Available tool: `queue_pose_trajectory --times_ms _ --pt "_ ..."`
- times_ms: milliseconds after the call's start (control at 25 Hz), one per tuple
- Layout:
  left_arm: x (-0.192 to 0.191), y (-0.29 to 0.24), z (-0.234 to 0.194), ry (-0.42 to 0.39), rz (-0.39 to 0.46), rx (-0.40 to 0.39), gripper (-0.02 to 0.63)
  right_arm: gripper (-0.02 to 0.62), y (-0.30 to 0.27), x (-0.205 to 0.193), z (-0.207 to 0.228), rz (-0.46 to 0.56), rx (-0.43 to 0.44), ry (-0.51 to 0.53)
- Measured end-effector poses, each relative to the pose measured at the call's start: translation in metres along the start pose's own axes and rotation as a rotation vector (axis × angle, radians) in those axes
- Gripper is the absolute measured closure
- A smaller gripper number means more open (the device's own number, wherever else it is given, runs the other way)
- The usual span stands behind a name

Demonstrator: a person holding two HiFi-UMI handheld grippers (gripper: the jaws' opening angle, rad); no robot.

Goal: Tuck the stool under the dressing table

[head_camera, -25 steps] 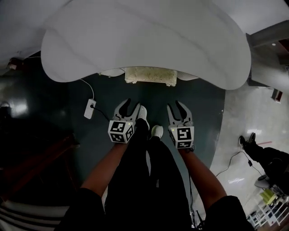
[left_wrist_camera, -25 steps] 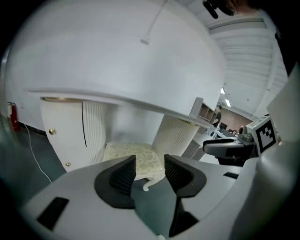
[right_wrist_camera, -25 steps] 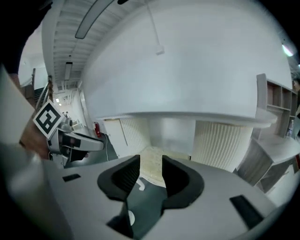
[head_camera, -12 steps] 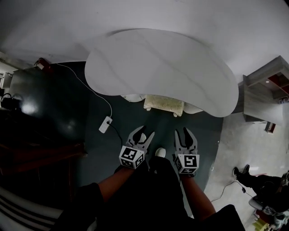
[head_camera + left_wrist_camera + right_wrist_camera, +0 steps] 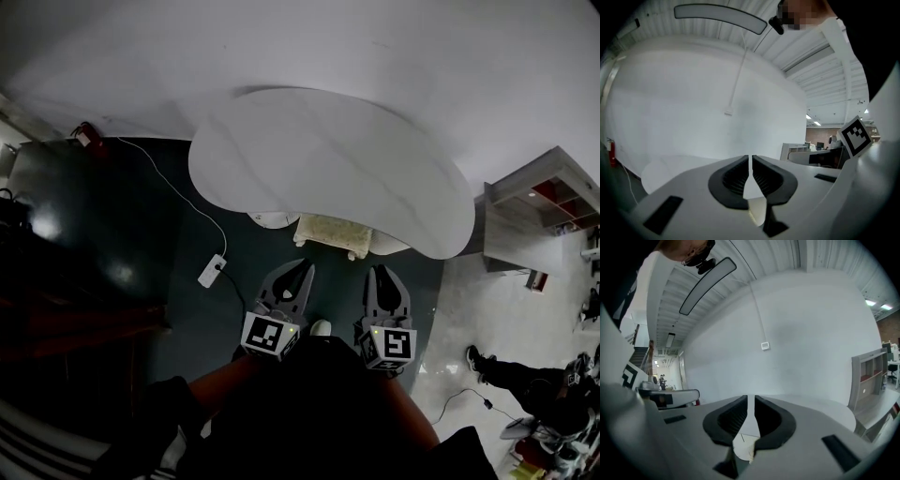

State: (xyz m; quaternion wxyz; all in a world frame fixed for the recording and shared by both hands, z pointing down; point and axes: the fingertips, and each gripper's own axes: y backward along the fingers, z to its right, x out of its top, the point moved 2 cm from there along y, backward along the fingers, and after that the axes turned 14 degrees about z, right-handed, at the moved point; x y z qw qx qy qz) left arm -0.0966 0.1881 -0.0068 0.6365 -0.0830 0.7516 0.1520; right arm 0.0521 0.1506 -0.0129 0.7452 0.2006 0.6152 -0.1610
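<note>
The white kidney-shaped dressing table (image 5: 328, 159) stands against the wall. The cream-cushioned stool (image 5: 333, 232) sits under its near edge, with only the front part showing. Both grippers hang in the air on my side of the stool, apart from it and pointing toward the table. My left gripper (image 5: 302, 269) (image 5: 751, 158) is closing, its pads almost together with nothing between them. On my right gripper (image 5: 386, 272) (image 5: 750, 399) the jaws are closing too, leaving a narrow empty slit. The tabletop (image 5: 820, 404) shows beyond the right jaws.
A white power strip (image 5: 212, 271) and its cable lie on the dark floor left of the stool. A grey shelf unit (image 5: 534, 225) stands to the right. Another person's legs (image 5: 506, 370) are at the far right. Dark furniture (image 5: 56, 234) fills the left.
Both grippers' jaws went from wide open to nearly together. The view has pulled back and up from the table. The grippers now sit farther from the stool.
</note>
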Motion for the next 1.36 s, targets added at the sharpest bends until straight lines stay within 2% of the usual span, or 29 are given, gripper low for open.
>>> queue_pose_trajectory --times_ms 120,280,480,600,720,1080,1240,1360 --pt "0.022 -0.005 -0.007 0.009 0.025 -0.035 0.583 0.548 -0.014 0.019 -0.011 0.025 0.024 -0.004" --pt "0.033 -0.011 -0.002 0.029 0.028 -0.086 0.591 0.555 -0.022 0.039 -0.027 0.049 0.084 0.047" --pt "0.040 -0.019 -0.006 0.008 0.017 -0.103 0.591 0.558 -0.028 0.050 -0.031 0.069 0.072 0.048" --pt "0.047 -0.028 -0.010 0.012 0.060 -0.104 0.591 0.558 -0.034 0.053 -0.028 0.083 0.054 0.063" --pt "0.049 -0.032 -0.012 0.009 0.068 -0.107 0.591 0.558 -0.036 0.053 -0.026 0.073 0.033 0.089" --pt "0.049 -0.041 -0.009 -0.036 0.051 -0.176 0.591 0.558 -0.049 0.061 -0.043 0.107 0.059 0.112" --pt "0.060 -0.047 -0.011 -0.032 0.097 -0.159 0.591 0.558 -0.049 0.059 -0.044 0.103 0.050 0.116" --pt "0.062 -0.047 -0.015 -0.031 0.098 -0.153 0.591 0.559 -0.051 0.054 -0.047 0.092 0.056 0.113"
